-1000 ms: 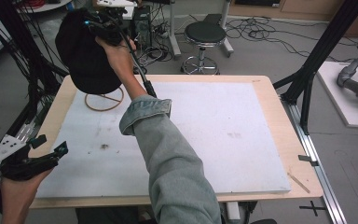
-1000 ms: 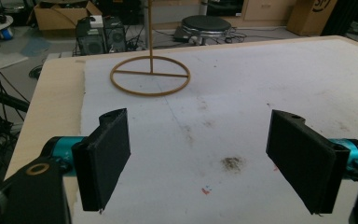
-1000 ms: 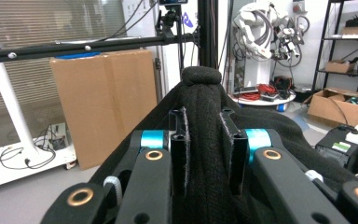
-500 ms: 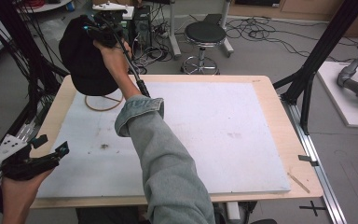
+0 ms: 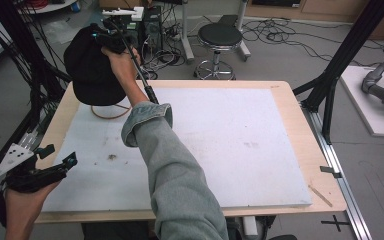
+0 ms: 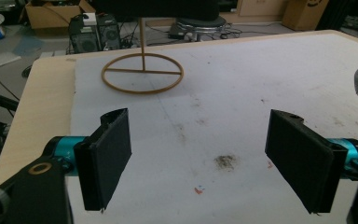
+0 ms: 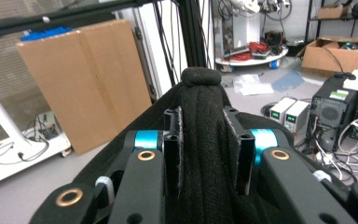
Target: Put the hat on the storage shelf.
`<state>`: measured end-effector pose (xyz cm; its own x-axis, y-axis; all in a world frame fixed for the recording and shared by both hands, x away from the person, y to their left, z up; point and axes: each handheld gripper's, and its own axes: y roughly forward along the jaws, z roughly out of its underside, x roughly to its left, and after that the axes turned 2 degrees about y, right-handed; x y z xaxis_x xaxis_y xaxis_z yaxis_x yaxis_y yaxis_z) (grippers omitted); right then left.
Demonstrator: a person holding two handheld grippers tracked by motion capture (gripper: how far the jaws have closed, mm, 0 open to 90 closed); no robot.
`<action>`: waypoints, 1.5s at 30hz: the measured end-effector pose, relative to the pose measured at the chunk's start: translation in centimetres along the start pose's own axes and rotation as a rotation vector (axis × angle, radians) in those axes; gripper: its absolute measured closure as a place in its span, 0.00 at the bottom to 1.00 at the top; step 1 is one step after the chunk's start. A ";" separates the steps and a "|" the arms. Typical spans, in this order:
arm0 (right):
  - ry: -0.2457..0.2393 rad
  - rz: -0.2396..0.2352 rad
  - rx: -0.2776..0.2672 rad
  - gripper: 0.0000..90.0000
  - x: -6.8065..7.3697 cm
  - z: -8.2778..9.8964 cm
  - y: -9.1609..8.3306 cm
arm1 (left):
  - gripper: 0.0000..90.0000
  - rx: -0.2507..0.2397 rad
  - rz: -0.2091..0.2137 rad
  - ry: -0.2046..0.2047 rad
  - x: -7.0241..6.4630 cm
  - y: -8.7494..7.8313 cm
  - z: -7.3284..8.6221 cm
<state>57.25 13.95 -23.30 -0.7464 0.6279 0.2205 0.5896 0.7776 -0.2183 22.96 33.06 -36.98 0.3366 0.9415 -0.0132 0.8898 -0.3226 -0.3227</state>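
A black cap (image 5: 87,75) hangs over a thin wooden stand whose ring base (image 5: 111,111) rests on the white mat at the far left. My right gripper (image 5: 107,40) holds the cap from above; in the right gripper view the pads press on a bunched fold of the cap (image 7: 200,77). The jaws have just been opening a little, with the fabric still between them. My left gripper (image 5: 60,155) hovers open at the table's near left edge. In the left gripper view its jaws (image 6: 198,163) stand wide apart with nothing between them, facing the ring base (image 6: 142,74) and the stand's pole (image 6: 142,42).
The white mat (image 5: 240,150) covers most of the wooden table (image 5: 292,115). A black stool (image 5: 220,37) and computer cases (image 5: 147,22) stand behind the table. A black frame post (image 5: 330,85) rises at the right edge. Cables lie on the floor.
My right hand has lowered the cap and shifted it slightly left over the stand. The left gripper has stayed where it was.
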 end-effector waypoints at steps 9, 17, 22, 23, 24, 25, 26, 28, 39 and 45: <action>-0.010 -0.006 0.039 0.77 0.2 0.6 1.1 | 0.26 -0.003 0.000 0.000 0.1 -0.1 0.0; 0.009 -0.010 0.056 0.70 -0.4 0.9 1.4 | 0.26 -0.003 0.007 0.006 -0.1 0.1 -0.1; 0.014 -0.005 0.047 0.64 -0.5 0.9 1.3 | 0.26 -0.003 0.009 0.008 -0.2 0.1 -0.1; 0.014 -0.005 0.045 0.64 -0.5 0.8 1.3 | 0.26 -0.003 0.011 0.009 -0.2 0.1 -0.1; 0.012 -0.005 0.040 0.64 -0.4 0.7 1.1 | 0.26 -0.005 0.010 0.008 -0.2 0.1 -0.1; 0.005 -0.003 0.037 0.64 -0.4 0.6 1.1 | 0.26 -0.004 0.011 0.008 -0.2 0.1 -0.2; 0.002 -0.002 0.036 0.63 -0.4 0.6 1.0 | 0.26 -0.005 0.011 0.008 -0.2 0.2 -0.2; -0.006 0.004 0.038 0.60 -0.4 0.5 0.8 | 0.26 -0.007 0.013 0.010 -0.2 0.2 -0.3; -0.024 0.069 0.015 0.52 -2.0 -0.2 -2.9 | 0.26 -0.012 0.037 0.022 -0.7 1.3 -0.8; -0.027 0.112 -0.008 0.44 -3.6 -0.7 -6.2 | 0.26 -0.009 0.058 0.034 -1.3 2.2 -1.1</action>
<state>56.47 6.92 -22.10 -0.6835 0.7101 0.1691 0.6724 0.7026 -0.2328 24.84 31.04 -36.59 0.3978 0.9175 0.0002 0.8711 -0.3777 -0.3140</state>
